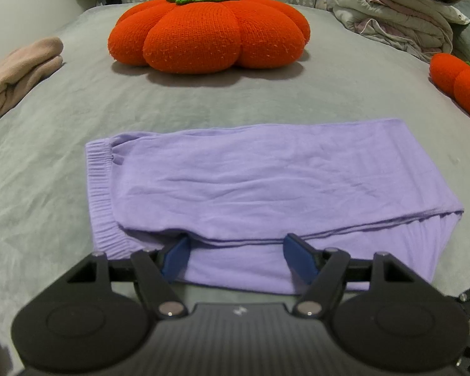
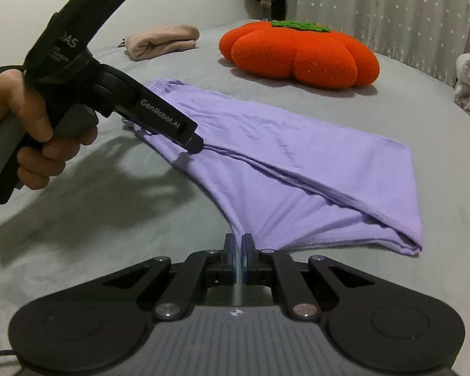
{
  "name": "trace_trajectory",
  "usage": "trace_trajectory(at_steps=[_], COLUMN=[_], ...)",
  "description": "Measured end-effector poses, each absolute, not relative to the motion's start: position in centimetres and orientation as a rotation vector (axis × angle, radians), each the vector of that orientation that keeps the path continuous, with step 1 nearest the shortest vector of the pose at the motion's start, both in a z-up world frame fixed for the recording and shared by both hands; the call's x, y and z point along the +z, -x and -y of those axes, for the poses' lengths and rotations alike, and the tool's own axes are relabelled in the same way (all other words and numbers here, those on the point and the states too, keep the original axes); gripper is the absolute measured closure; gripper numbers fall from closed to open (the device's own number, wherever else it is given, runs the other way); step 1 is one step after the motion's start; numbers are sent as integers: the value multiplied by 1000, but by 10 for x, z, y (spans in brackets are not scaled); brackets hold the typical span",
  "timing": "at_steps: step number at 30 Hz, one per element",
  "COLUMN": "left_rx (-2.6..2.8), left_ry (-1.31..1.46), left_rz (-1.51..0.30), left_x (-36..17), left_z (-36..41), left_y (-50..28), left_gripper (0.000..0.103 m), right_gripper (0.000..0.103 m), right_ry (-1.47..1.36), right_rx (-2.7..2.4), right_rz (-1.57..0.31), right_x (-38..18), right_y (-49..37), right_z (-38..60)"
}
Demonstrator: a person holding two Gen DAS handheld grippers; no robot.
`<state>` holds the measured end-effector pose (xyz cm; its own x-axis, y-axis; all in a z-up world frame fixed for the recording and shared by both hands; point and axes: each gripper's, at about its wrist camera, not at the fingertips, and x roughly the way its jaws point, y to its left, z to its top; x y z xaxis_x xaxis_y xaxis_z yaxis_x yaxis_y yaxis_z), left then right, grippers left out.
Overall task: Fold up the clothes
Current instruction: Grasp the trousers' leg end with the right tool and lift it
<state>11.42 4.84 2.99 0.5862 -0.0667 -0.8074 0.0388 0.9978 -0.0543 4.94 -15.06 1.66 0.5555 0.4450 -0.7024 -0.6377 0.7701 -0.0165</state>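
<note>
1. A lilac garment, folded over on itself with a ribbed waistband at one end, was laid flat on the grey bed, near the edge closest to both cameras.
2. Several stacked layers of the garment were seen along its near edge, and one folded corner was turned up slightly at the right in the right wrist view.
3. The left claw was held spread, its blue fingers set well apart at the near edge of the garment; their tips were seen at or just under the top fold, and no fabric was pinched between them.
4. In the right wrist view the left claw was seen angled downward onto the garment's long edge, gripped at its handle by a hand.
5. The right claw was pressed together, with a thin edge of the lilac fabric running into the narrow gap between its pads; whether the fabric was truly clamped there could not be told for certain.
6. Farther up the bed, well apart from the garment, an orange knitted cushion with a green top was lying.
7. A folded beige cloth was lying near the left side of the bed.
8. A heap of pale bedding was piled at the far right, with a second orange cushion below it at the frame's edge.
</note>
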Motion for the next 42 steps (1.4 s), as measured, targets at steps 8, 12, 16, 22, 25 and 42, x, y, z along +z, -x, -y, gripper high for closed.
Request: trace_trajectory(at_steps=[8, 12, 16, 22, 25, 42], left_rx=[-67, -87, -178, -372, -421, -458], left_ry=[27, 33, -3, -125, -203, -265], left_rz=[-946, -916, -868, -812, -788, -751], left_x=[31, 41, 52, 52, 42, 26], left_z=[-47, -42, -18, 35, 58, 76], left_y=[-115, -110, -94, -60, -51, -49], left_gripper=[32, 32, 32, 36, 39, 95], right_gripper=[97, 97, 89, 71, 71, 94], right_ry=[130, 20, -89, -445, -570, -649], right_rx=[581, 496, 354, 243, 272, 248], right_rz=[-738, -733, -724, -774, -785, -774], right_x=[21, 28, 33, 19, 12, 2], right_y=[-33, -43, -64, -95, -103, -125], right_z=[197, 225, 247, 303, 315, 310])
